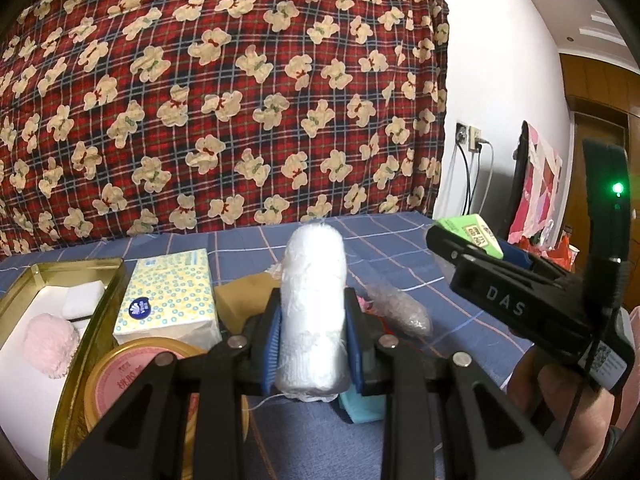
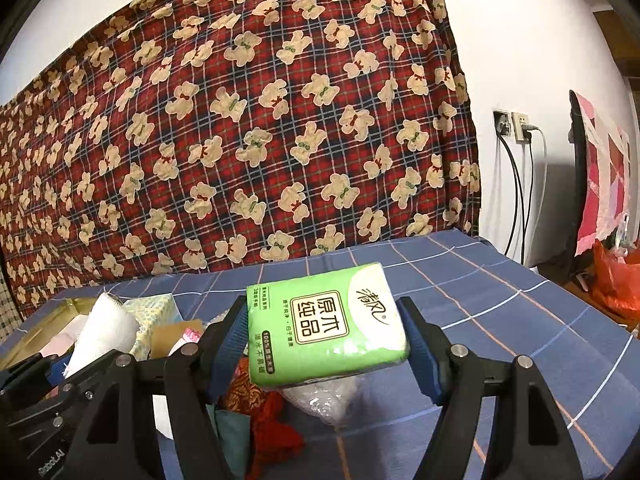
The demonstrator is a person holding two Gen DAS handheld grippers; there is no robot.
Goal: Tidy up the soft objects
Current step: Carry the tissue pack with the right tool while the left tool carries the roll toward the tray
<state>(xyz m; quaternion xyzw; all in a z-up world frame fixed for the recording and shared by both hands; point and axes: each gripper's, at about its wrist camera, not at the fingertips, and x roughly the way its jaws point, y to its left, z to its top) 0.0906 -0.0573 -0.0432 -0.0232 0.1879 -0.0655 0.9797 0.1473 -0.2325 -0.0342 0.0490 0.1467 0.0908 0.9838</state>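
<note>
holding mid-sort: left gripper (image 1: 311,346) clamps white gauze roll (image 1: 313,312), right gripper (image 2: 325,342) clamps green tissue pack (image 2: 326,326); gold tin (image 1: 86,322) part-filled, loose items remain.

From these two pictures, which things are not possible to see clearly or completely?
- Gold tin, left wrist view: the near part is cut off by the frame edge and hidden behind the left tool.
- Pile under the green tissue pack, right wrist view: the red cloth and clear plastic bag are partly covered by the pack and the right tool.
- Round pink lid, left wrist view: its print is too blurred to read.
</note>
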